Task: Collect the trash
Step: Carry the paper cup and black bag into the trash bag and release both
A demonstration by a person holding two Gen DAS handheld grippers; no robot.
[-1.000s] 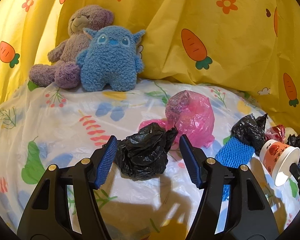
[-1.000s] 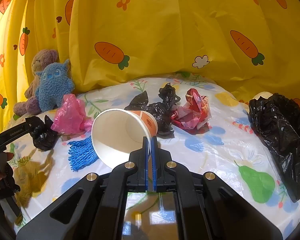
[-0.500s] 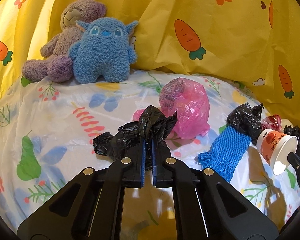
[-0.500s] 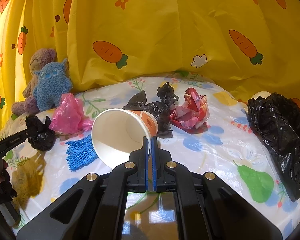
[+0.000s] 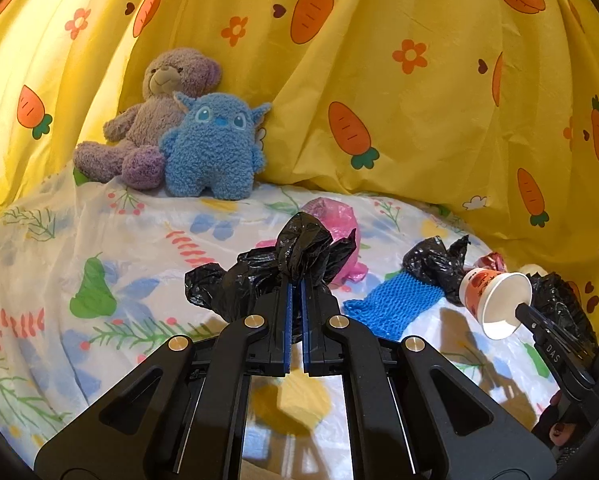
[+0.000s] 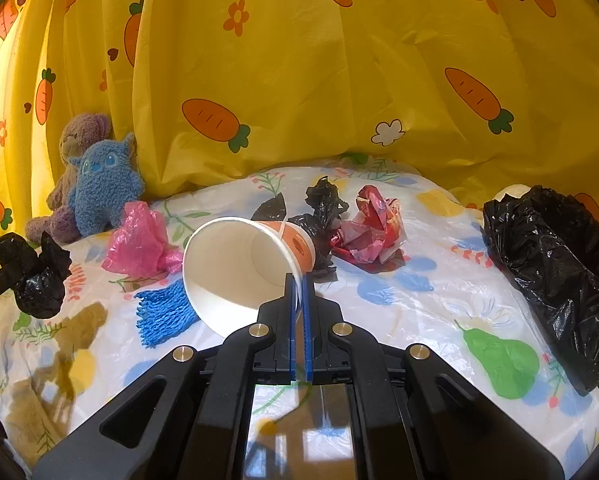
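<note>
My left gripper (image 5: pixel 296 286) is shut on a crumpled black plastic bag (image 5: pixel 271 272) and holds it above the table; the bag also shows at the left of the right wrist view (image 6: pixel 33 276). My right gripper (image 6: pixel 298 280) is shut on the rim of a white and orange paper cup (image 6: pixel 239 268), held tilted above the table; the cup also shows in the left wrist view (image 5: pixel 495 300). On the table lie a pink plastic bag (image 6: pixel 139 240), a blue knitted cloth (image 6: pixel 163 312), another black bag scrap (image 6: pixel 319 216) and a red crumpled wrapper (image 6: pixel 371 228).
A black-lined trash bin (image 6: pixel 559 264) stands at the table's right edge. Two plush toys, a purple bear (image 5: pixel 155 120) and a blue monster (image 5: pixel 215 148), sit at the back left against the yellow carrot curtain (image 5: pixel 419 100). The table (image 6: pixel 419 304) has a floral plastic cover.
My left gripper closed on the black bag and lifted it off the table. My right gripper has kept hold of the cup, moving only slightly.
</note>
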